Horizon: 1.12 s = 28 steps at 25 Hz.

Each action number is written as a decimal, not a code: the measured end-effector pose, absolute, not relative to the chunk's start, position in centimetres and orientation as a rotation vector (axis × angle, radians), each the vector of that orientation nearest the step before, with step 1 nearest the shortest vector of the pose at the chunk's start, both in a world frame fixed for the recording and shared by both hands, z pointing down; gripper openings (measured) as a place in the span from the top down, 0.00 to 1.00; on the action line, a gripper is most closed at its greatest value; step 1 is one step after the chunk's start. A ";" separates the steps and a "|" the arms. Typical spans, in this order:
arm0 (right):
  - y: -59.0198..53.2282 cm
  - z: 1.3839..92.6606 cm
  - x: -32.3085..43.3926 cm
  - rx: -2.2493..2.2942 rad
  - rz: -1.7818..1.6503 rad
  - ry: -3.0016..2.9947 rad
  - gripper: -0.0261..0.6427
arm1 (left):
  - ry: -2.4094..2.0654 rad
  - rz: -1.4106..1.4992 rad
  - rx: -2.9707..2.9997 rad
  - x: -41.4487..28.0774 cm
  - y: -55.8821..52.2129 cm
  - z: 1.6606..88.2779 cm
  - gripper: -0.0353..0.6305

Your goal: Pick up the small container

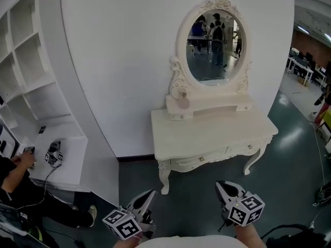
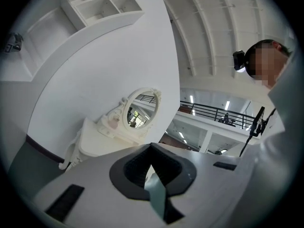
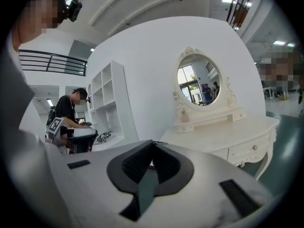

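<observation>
Approach step, it seems. The left gripper (image 1: 149,194) and right gripper (image 1: 221,186) hang low, fingers closed together and empty. The small container (image 1: 183,101) sits beside the mirror (image 1: 215,45) on the bench (image 1: 217,133), well apart. The next move calls for reaching forward and opening 1 gripper's fingers.

Left gripper (image 2: 151,147): jaws together at the tips, nothing between them.

Dressing table (image 2: 95,144), white, up-left of the gripper, against a curved white wall.

Oval mirror (image 2: 140,108) on the table's back edge. A small container (image 2: 114,121), pinkish, sits just left of the mirror on the raised ledge.

Shelf unit (image 2: 102,4) high above the table.

Black railing (image 2: 213,113) right of the mirror, far off.

Person (image 2: 280,122) at the far right, well apart from the table.
</observation>
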State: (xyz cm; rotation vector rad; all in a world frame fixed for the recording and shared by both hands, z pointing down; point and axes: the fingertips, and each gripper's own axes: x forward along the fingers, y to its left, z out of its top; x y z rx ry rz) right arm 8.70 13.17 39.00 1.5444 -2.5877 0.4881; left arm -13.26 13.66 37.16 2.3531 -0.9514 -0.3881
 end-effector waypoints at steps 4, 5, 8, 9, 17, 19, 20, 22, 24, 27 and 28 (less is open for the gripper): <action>12.0 41.0 7.1 1.526 0.600 -2.573 0.95 | -0.916 -0.315 2.284 -14.1 13.3 39.8 0.95; 11.8 41.1 6.7 1.521 0.620 -2.575 0.95 | -0.911 -0.303 2.276 -14.3 13.3 40.2 0.95; 11.1 41.2 5.8 1.509 0.633 -2.571 0.95 | -0.909 -0.305 2.252 -15.2 13.3 40.7 0.94; 10.9 41.2 5.7 1.508 0.633 -2.569 0.95 | -0.908 -0.311 2.250 -15.3 13.2 40.7 0.95; 8.5 41.9 5.1 1.487 0.639 -2.563 0.95 | -0.943 -0.323 2.245 -16.0 11.2 40.9 0.95; 7.2 41.9 5.3 1.492 0.649 -2.579 0.95 | -0.959 -0.326 2.250 -16.1 10.3 40.8 0.94; 6.6 41.8 5.3 1.494 0.652 -2.590 0.95 | -0.969 -0.326 2.252 -16.2 9.8 40.7 0.94; 5.0 41.5 5.5 1.497 0.637 -2.611 0.95 | -0.988 -0.327 2.251 -16.4 8.6 40.6 0.94; 3.2 41.0 5.9 1.506 0.607 -2.632 0.95 | -1.004 -0.324 2.258 -16.2 7.1 40.2 0.94; 0.0 40.4 6.4 1.493 0.585 -2.669 0.95 | -1.039 -0.325 2.277 -15.7 4.5 39.4 0.95; -1.1 40.2 6.4 1.478 0.581 -2.678 0.95 | -1.055 -0.329 2.278 -15.7 3.5 39.2 0.94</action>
